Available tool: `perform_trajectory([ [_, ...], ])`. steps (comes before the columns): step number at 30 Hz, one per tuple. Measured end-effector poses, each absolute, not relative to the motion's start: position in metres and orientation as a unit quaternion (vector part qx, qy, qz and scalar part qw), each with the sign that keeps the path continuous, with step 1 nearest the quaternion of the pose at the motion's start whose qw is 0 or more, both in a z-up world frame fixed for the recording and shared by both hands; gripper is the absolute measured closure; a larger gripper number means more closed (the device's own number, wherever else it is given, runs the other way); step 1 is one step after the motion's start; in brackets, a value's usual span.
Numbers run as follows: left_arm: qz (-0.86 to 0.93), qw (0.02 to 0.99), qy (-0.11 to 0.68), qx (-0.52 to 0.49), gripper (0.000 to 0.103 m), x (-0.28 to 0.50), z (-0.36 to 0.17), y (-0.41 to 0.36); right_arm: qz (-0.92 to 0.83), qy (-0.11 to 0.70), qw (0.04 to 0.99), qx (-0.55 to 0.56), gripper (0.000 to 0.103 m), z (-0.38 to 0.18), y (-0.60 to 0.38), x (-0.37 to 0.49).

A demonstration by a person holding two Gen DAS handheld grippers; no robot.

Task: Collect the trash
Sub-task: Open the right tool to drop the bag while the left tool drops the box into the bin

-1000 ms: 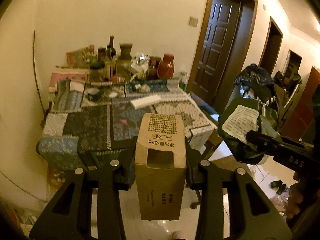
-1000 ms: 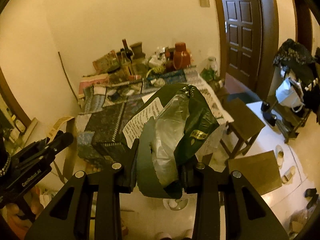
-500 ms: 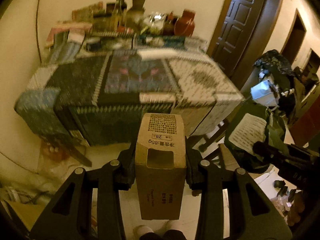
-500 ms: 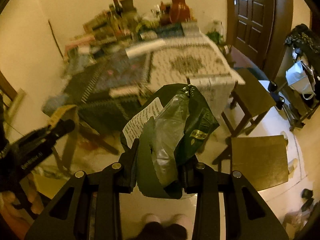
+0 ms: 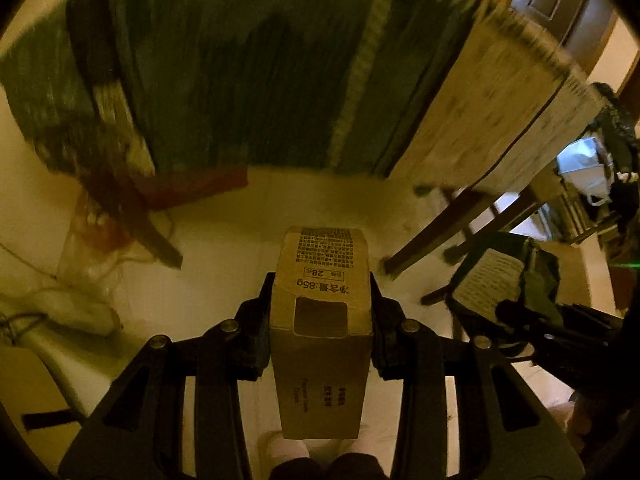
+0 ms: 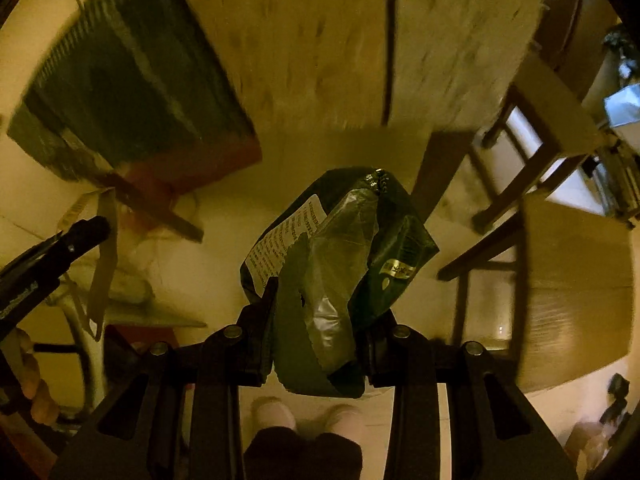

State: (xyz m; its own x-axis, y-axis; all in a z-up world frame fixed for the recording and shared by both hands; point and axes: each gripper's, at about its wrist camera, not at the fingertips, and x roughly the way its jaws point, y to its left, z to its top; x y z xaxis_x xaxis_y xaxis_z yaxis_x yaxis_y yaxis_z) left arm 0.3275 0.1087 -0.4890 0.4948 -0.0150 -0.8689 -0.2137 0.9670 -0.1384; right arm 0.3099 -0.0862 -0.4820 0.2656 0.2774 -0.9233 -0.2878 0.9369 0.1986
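A tan cardboard carton (image 5: 322,320) with printed text stands upright between the pads of my left gripper (image 5: 321,308), which is shut on it. My right gripper (image 6: 320,316) is shut on a crumpled dark green foil wrapper (image 6: 344,248) with a white printed label. Both point steeply down at a pale floor in front of a draped table. The wrapper (image 5: 496,284) and the right gripper show at the right of the left wrist view. The left gripper's black body (image 6: 44,264) and a hand (image 6: 34,384) show at the left of the right wrist view.
A table under a dark green and cream patterned cloth (image 5: 248,80) fills the upper part of both views. Its wooden legs (image 5: 436,236) slant down to the floor. Wooden stools (image 6: 576,288) stand at the right. Plastic bags and cords (image 5: 92,240) lie at the left. The person's feet (image 6: 308,416) show below.
Both grippers have dropped from above the tabletop to below its edge and tilted down toward the floor. The carton and the wrapper stay gripped as before.
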Motion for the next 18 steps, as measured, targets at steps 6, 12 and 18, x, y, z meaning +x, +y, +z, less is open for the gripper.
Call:
perform_trajectory([
  [6,0.071,0.844,0.518,-0.122,0.065,0.319,-0.549,0.115,0.209,0.596,0.775,-0.022,0.07,-0.55,-0.054,0.307],
  [12,0.069,0.836,0.529,-0.13,0.065,0.316,-0.585,0.118,0.217,0.604,0.766,-0.038,0.046,-0.592,-0.041,0.312],
  [18,0.056,0.824,0.548,-0.135,0.065,0.322,-0.604,0.115,0.218,0.634,0.742,-0.016,0.043,-0.613,-0.046,0.315],
])
